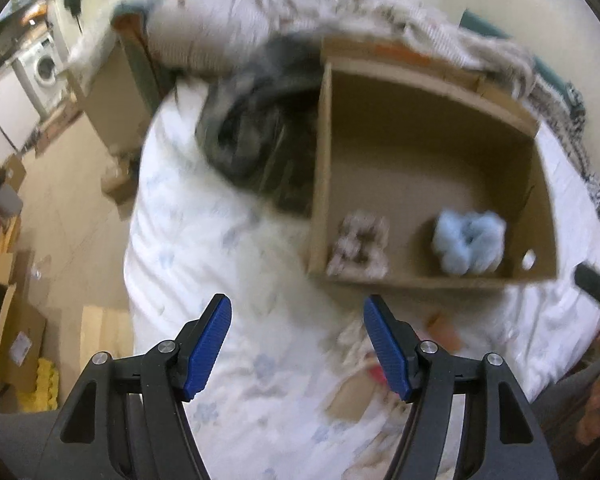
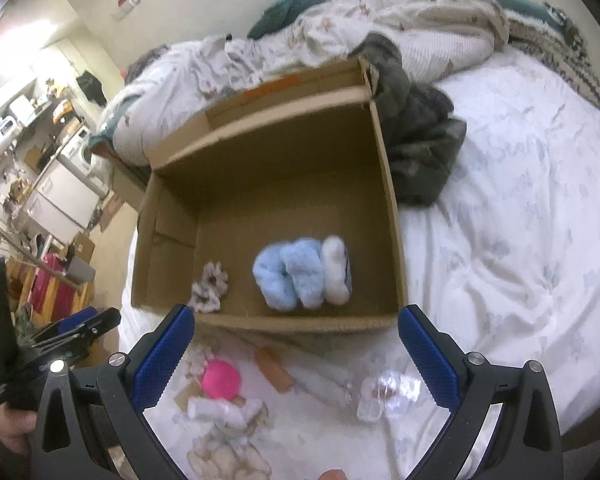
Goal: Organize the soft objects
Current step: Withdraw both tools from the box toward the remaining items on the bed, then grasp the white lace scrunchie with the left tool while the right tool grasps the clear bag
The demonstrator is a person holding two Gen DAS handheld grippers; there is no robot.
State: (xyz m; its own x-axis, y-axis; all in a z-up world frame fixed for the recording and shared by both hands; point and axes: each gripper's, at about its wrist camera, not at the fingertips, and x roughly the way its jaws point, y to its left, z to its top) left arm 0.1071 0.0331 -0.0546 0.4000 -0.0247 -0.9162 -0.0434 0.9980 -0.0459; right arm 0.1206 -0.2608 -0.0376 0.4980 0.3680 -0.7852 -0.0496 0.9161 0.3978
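An open cardboard box (image 2: 384,184) lies on the bed; it also shows in the left wrist view (image 1: 324,160). Inside are a fluffy light-blue item (image 2: 290,276) with a white one (image 2: 336,270) beside it, and a patterned scrunchie (image 2: 208,288). In the left wrist view the blue item (image 1: 468,240) and the scrunchie (image 1: 360,242) lie near the box's front wall. My right gripper (image 2: 296,348) is open and empty, above loose items: a pink ball (image 2: 220,379), a white roll (image 2: 216,410), an orange piece (image 2: 274,368), a clear plastic thing (image 2: 388,394). My left gripper (image 1: 298,344) is open and empty over the sheet.
A dark grey garment (image 2: 420,140) lies beside the box, with piled blankets (image 2: 340,36) behind. The white floral sheet (image 2: 520,240) spreads to the right. The bed edge drops to a floor with cardboard boxes (image 1: 16,344) and a washing machine (image 1: 46,66) at left.
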